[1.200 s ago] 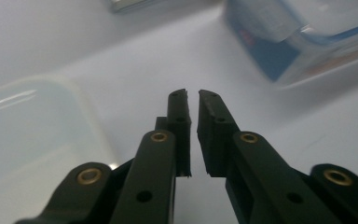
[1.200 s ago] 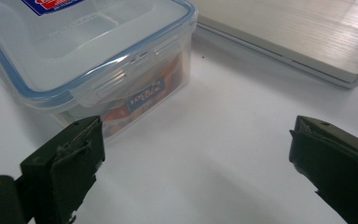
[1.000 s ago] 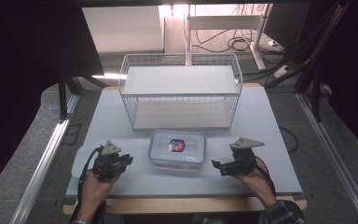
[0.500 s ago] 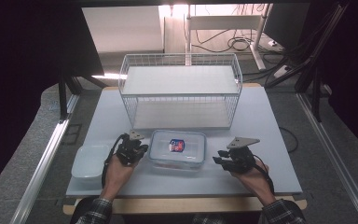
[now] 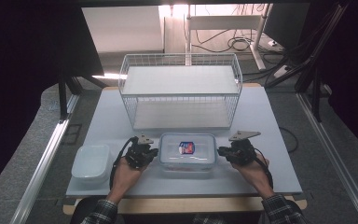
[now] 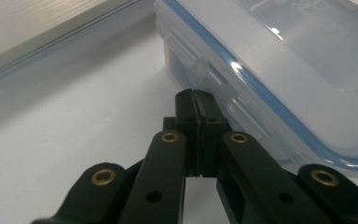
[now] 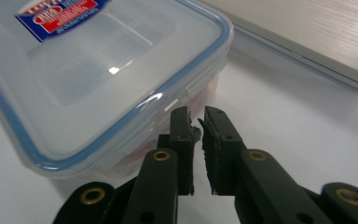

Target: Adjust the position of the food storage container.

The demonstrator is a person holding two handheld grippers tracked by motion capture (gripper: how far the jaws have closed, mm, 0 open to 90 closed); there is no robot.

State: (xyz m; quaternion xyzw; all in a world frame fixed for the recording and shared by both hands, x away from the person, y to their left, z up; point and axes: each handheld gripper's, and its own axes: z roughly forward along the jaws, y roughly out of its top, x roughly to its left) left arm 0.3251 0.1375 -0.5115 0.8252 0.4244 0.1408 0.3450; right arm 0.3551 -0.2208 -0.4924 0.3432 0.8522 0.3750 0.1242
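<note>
Jaws of both the left gripper (image 5: 142, 154) and right gripper (image 5: 235, 152) are pressed together, just closed, flanking the lidded container (image 5: 187, 151) near the table's (image 5: 270, 121) front edge; it sits unlifted beside the wire basket (image 5: 182, 88).

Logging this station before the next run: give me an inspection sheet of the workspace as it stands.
Surface: pale table, bare at the sides.
Job's things: lidded clear container with blue seal and red-blue label, at the front centre.
Clutter: white lidded tub front left; wire basket behind.
Grippers: left tool shut, at the container's left clasp; right tool nearly shut at its right clasp, grip unclear.
Cables: one trails from each tool.
Surroundings: floor cables behind, metal rails at both sides.
</note>
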